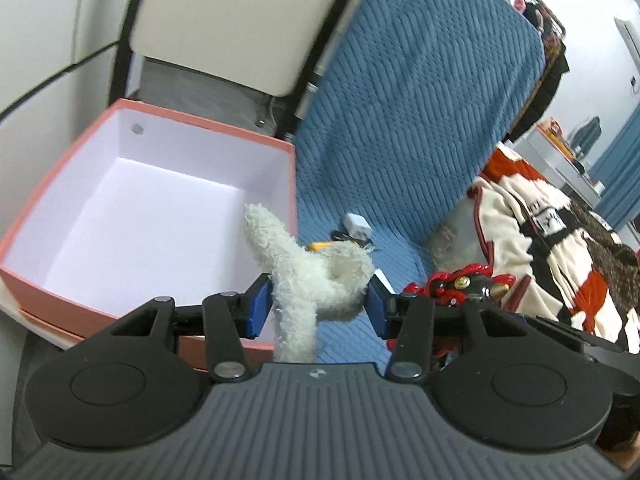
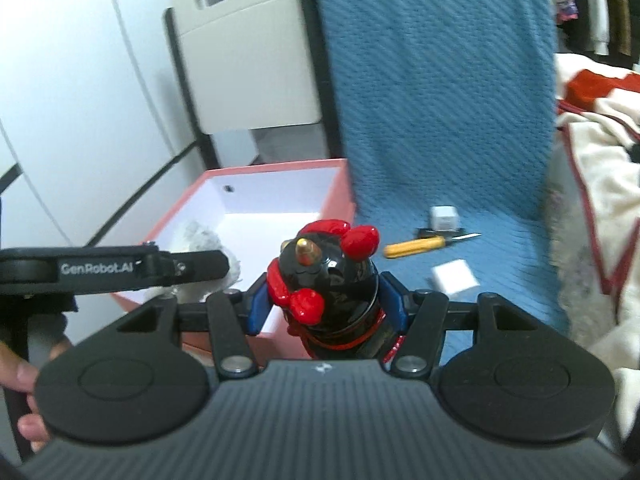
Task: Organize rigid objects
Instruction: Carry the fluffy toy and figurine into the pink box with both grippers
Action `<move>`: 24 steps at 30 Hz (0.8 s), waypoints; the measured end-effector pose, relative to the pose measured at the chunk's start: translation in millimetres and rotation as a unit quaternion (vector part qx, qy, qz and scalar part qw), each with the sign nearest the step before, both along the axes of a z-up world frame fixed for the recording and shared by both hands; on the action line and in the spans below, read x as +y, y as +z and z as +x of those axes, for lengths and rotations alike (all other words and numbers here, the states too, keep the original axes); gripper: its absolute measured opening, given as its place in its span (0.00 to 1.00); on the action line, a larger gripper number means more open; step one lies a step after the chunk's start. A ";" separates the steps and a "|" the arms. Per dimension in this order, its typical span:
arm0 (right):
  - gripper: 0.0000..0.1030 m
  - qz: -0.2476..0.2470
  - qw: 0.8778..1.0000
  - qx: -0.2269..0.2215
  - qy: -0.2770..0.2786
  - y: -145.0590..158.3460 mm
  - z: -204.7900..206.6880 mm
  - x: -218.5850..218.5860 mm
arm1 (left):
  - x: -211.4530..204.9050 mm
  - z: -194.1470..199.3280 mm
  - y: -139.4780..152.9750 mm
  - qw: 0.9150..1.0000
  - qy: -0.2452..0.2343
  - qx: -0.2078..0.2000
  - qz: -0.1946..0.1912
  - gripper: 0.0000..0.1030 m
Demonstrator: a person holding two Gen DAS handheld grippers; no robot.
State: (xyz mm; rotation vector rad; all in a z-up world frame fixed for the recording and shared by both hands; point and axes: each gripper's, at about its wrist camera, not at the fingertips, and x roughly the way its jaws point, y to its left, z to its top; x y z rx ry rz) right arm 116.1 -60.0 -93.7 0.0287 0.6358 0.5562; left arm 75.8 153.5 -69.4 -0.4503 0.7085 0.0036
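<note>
My left gripper [image 1: 318, 306] is shut on a white plush toy [image 1: 308, 276], held by the near right corner of the pink box [image 1: 148, 208], whose white inside shows nothing in it. My right gripper [image 2: 324, 304] is shut on a glossy black and red figurine [image 2: 326, 280] with a gold horn. That figurine [image 1: 460, 282] also shows at the right of the left wrist view. The pink box [image 2: 256, 208] lies ahead and left of the right gripper, with the plush toy [image 2: 200, 240] and the left gripper over it.
A blue knitted blanket [image 2: 440, 100] covers the seat. On it lie a yellow-handled knife [image 2: 424, 245], a white charger cube [image 2: 443, 218] and a flat white block [image 2: 456, 276]. A red, cream and brown blanket [image 1: 552, 248] is bunched at the right. A cream chair [image 1: 240, 20] stands behind the box.
</note>
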 end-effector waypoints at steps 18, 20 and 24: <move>0.58 -0.019 0.998 0.034 0.044 -14.4 53.9 100.5 | 109.6 32.9 -29.4 0.998 0.053 0.033 0.000 0.53; 0.58 -0.025 0.998 0.042 0.043 -21.0 64.3 111.4 | 119.7 41.6 -40.0 0.998 0.056 0.042 -0.003 0.53; 0.58 -0.041 0.997 0.055 0.048 -35.8 81.1 130.9 | 139.2 60.3 -63.3 0.996 0.058 0.064 -0.011 0.54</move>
